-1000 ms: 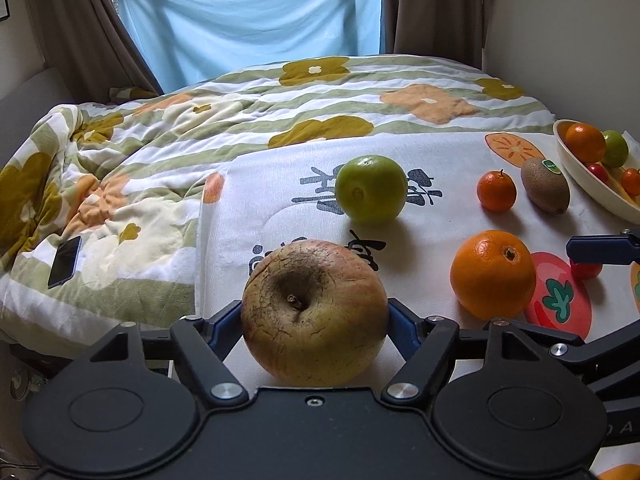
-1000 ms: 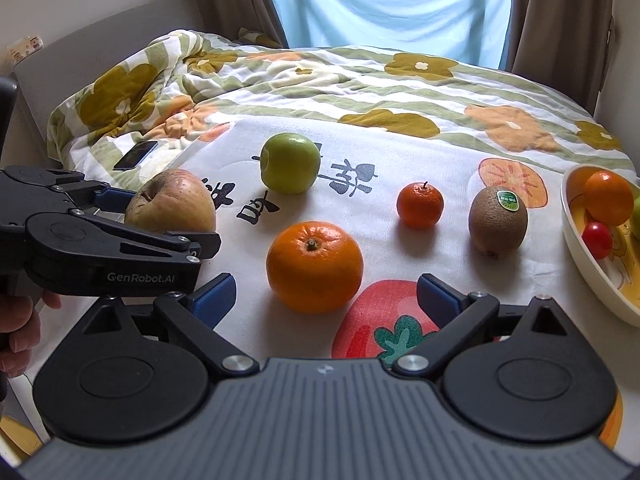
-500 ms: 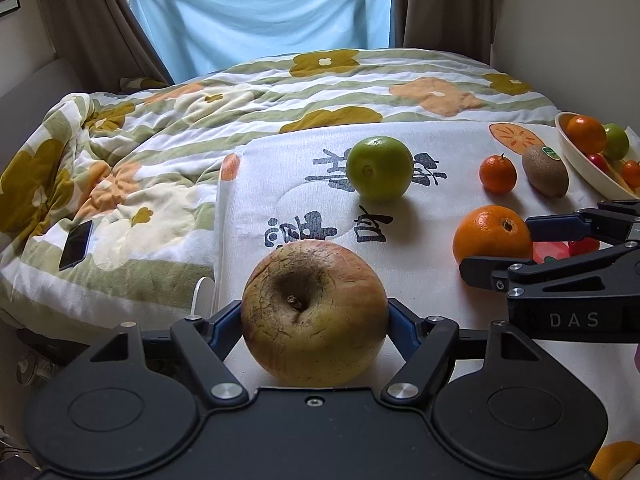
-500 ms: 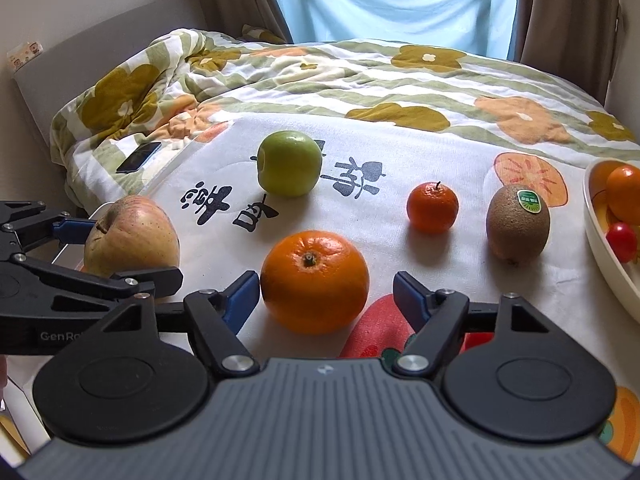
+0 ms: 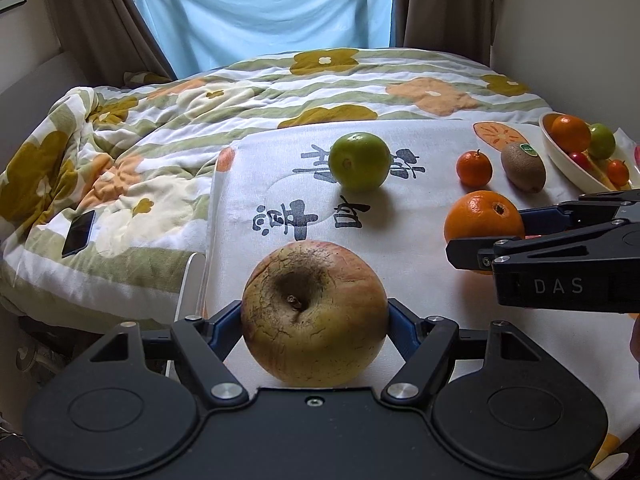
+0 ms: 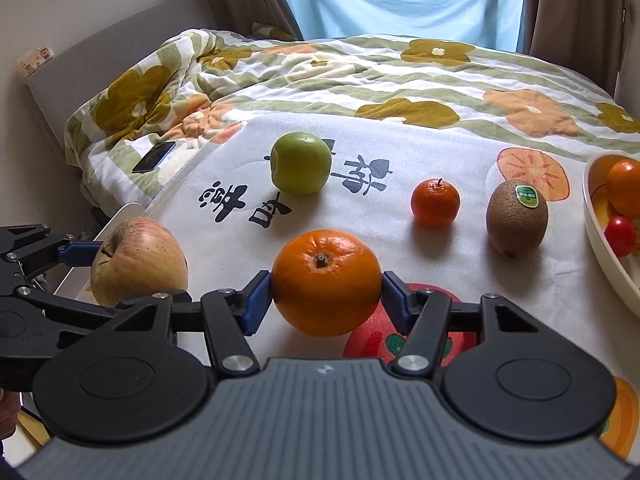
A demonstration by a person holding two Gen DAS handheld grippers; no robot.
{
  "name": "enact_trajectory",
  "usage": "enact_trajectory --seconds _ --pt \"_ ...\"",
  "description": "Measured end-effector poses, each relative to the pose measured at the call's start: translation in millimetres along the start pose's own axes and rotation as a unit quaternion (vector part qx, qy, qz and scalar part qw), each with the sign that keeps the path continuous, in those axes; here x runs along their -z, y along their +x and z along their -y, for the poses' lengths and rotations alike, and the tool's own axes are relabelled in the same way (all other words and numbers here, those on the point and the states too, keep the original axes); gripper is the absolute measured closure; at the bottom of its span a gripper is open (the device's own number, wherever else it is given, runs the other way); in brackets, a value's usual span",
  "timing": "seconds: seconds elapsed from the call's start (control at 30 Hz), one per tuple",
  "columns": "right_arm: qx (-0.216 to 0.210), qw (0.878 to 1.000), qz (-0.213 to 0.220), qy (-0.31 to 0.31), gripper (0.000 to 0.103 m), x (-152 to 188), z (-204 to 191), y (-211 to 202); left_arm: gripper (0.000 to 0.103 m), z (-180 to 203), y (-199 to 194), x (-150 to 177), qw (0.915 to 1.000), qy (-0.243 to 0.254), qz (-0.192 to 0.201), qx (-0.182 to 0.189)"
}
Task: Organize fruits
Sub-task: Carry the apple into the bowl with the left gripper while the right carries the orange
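My left gripper is shut on a wrinkled yellow-red apple, held above the cloth; the apple also shows in the right wrist view. My right gripper is closed around a large orange, its blue pads touching both sides; the orange still rests on the white cloth. The orange also shows in the left wrist view. A green apple, a small mandarin and a kiwi lie farther back on the cloth.
A cream bowl holding an orange, cherry tomatoes and a green fruit stands at the right edge. A phone lies on the flowered quilt to the left. Curtains and a wall stand behind the bed.
My right gripper moved forward and closed its fingers onto the large orange. My left gripper pulled back and up with the apple still in it.
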State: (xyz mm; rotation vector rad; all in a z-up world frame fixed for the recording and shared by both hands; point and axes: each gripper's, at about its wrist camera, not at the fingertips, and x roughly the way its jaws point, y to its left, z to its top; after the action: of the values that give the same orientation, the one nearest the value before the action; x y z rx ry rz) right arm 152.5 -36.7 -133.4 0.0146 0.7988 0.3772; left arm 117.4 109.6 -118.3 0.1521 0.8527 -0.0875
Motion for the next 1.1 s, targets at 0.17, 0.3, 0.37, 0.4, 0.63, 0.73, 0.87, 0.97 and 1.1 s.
enact_trajectory --seconds 0.17,0.3,0.37,0.4,0.63,0.73,0.87,0.97,1.1 --pt "-0.004 1.0 0.01 0.001 0.029 -1.7 9.0 -27.9 0.025 16.6 -24.3 -4.9 1.0 -0.002 0.009 -0.002" --pt "-0.005 1.0 0.015 -0.004 0.029 -4.5 22.2 -51.5 0.025 34.3 -42.0 -11.4 0.9998 -0.01 0.017 -0.008" --pt "-0.002 1.0 0.014 -0.008 0.029 -5.1 31.1 -62.5 0.025 45.6 -50.9 -16.1 0.9996 -0.016 0.02 -0.01" --pt "-0.001 1.0 0.014 -0.01 0.029 -5.5 37.0 -69.2 0.025 51.5 -55.0 -18.8 0.9995 -0.02 0.021 -0.01" --pt "0.007 1.0 0.022 -0.019 0.029 -6.8 84.6 -109.6 0.025 98.3 -73.3 -34.9 0.9989 -0.029 0.036 -0.01" --pt "0.015 0.999 0.027 -0.016 0.029 -7.7 108.6 -124.1 0.025 119.2 -76.0 -43.1 0.9988 -0.025 0.041 -0.005" --pt "0.027 0.999 0.032 -0.008 0.029 -6.1 139.6 -139.3 0.025 148.0 -76.8 -53.8 0.9986 -0.019 0.048 0.006" --pt "0.037 0.999 0.035 -0.001 0.029 -3.5 163.4 -148.6 0.025 169.2 -73.8 -61.3 0.9985 -0.01 0.052 0.014" --pt "0.051 0.998 0.037 0.009 0.029 -0.2 195.2 -156.8 0.025 197.1 -66.5 -70.5 0.9981 0.0 0.054 0.03"
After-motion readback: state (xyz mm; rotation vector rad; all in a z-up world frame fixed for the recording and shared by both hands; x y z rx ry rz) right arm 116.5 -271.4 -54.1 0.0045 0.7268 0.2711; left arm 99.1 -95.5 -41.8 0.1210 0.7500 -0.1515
